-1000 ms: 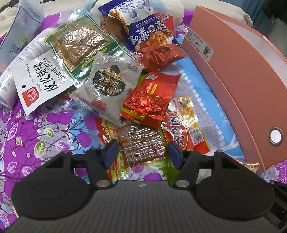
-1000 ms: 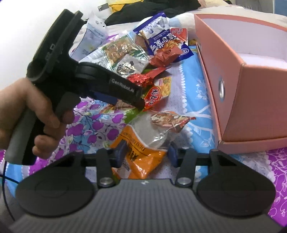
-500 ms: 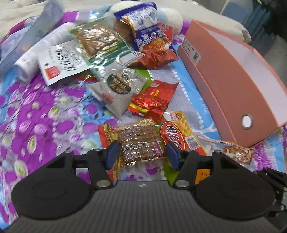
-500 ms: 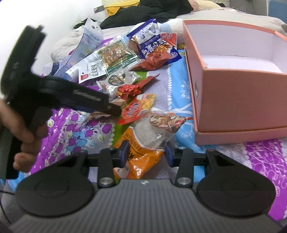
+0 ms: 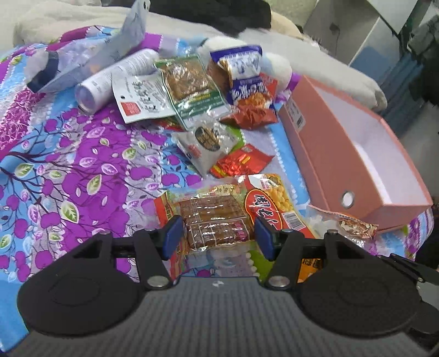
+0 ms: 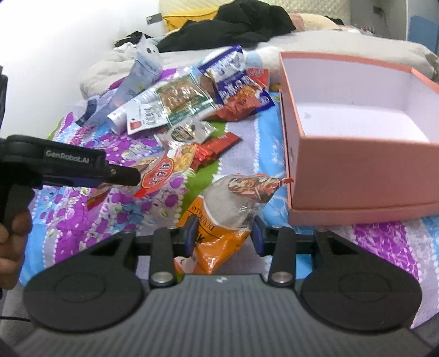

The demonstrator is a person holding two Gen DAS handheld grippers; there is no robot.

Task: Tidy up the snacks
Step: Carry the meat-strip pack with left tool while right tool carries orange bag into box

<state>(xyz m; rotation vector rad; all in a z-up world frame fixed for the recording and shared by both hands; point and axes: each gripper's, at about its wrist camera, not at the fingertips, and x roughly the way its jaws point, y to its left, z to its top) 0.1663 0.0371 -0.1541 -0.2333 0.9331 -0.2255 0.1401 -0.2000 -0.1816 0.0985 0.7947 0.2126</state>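
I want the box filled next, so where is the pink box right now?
The pink box sits open and empty on the right of both views, on the floral sheet, just right of the snack pile; the orange bag lies by its near corner.

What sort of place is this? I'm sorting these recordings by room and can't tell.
Most likely a bedroom. The snack packets lie on a floral bedspread rather than a table, a heap of dark clothes sits behind them beside a cream pillow or bedding, and a pink box rests on the same cover.
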